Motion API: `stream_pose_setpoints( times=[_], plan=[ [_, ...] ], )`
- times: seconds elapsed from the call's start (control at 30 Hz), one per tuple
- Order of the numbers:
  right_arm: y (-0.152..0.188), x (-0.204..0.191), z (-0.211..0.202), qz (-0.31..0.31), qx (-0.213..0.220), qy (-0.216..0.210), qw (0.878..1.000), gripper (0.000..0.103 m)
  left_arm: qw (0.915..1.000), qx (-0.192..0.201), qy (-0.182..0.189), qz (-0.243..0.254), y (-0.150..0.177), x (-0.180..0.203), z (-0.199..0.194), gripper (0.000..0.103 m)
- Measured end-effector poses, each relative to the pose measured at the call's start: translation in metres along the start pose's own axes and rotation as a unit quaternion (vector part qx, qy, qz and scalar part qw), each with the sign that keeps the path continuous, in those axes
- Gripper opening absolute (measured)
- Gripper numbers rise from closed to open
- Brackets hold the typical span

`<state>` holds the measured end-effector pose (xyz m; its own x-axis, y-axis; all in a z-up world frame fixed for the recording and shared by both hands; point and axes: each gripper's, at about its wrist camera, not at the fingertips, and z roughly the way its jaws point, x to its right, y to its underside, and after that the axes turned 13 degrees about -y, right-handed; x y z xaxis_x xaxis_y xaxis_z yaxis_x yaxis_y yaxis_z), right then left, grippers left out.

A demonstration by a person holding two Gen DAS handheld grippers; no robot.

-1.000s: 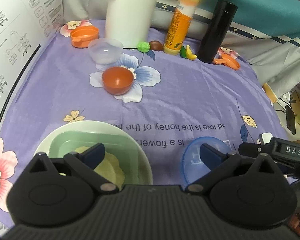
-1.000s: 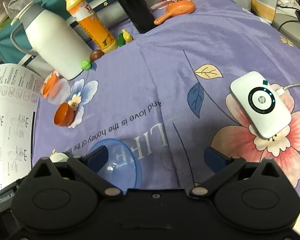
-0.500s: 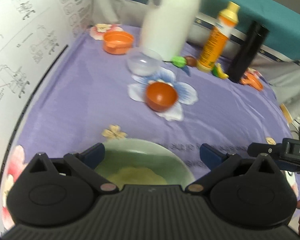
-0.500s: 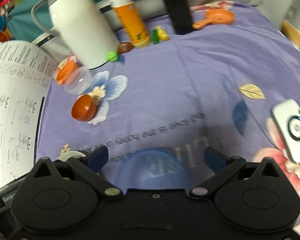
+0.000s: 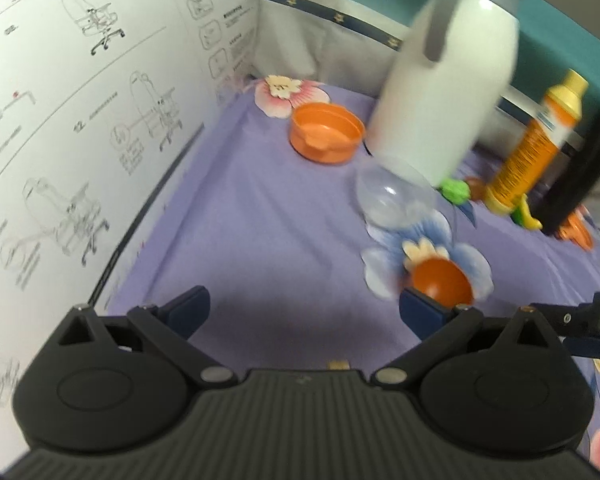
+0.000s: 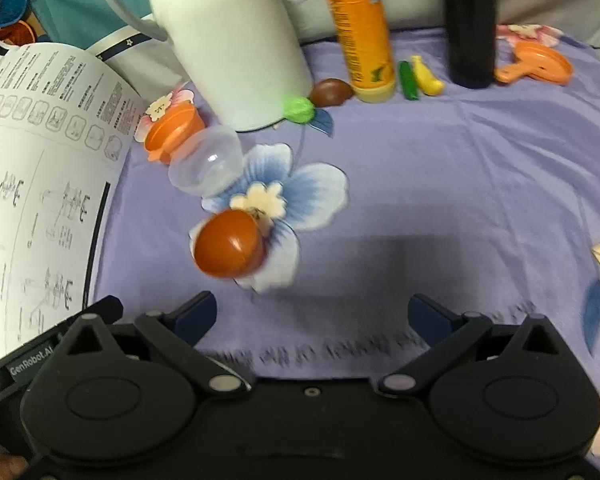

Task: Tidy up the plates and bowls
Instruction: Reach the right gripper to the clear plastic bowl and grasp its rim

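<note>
Purple cloth (image 6: 440,184) holds brown bowl (image 6: 228,249), clear bowl (image 6: 206,166), white jug (image 6: 228,40); both grippers (image 5: 304,312) (image 6: 312,314) spread, empty.

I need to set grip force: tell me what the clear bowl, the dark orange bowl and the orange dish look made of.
Clear bowl: likely thin plastic, glossy; the cloth shows through it.
Dark orange bowl: probably hard plastic, smooth and shiny, with a highlight on its rounded side.
Orange dish: seems moulded plastic, more matte, opaque, with a lip on its rim.

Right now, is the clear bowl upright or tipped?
Upright in the left view: the clear bowl sits rim-up on the cloth, empty. Fisheye makes it look tilted in the right view.
</note>
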<state>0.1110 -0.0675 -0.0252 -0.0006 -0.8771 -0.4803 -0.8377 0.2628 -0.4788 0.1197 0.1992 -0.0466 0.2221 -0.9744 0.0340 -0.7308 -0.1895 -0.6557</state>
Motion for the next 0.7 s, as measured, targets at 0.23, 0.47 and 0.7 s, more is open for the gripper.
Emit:
stream_pose_setpoints(
  times=[0.23,0.47,0.7],
  plan=[
    [-0.046,-0.015,0.038,0.006,0.021,-0.009,1.000,0.102,0.9998,0.008,-0.001,-0.017,-0.032,0.015,0.040,0.103],
    [-0.083,-0.017,0.078,0.025,0.024,-0.020,0.999,0.083,0.9999,0.003,0.001,-0.016,-0.051,0.040,0.075,0.095],
    [-0.099,-0.016,0.109,0.027,0.012,-0.032,0.999,0.058,0.9999,-0.004,0.011,-0.001,-0.061,0.059,0.095,0.081]
  ],
)
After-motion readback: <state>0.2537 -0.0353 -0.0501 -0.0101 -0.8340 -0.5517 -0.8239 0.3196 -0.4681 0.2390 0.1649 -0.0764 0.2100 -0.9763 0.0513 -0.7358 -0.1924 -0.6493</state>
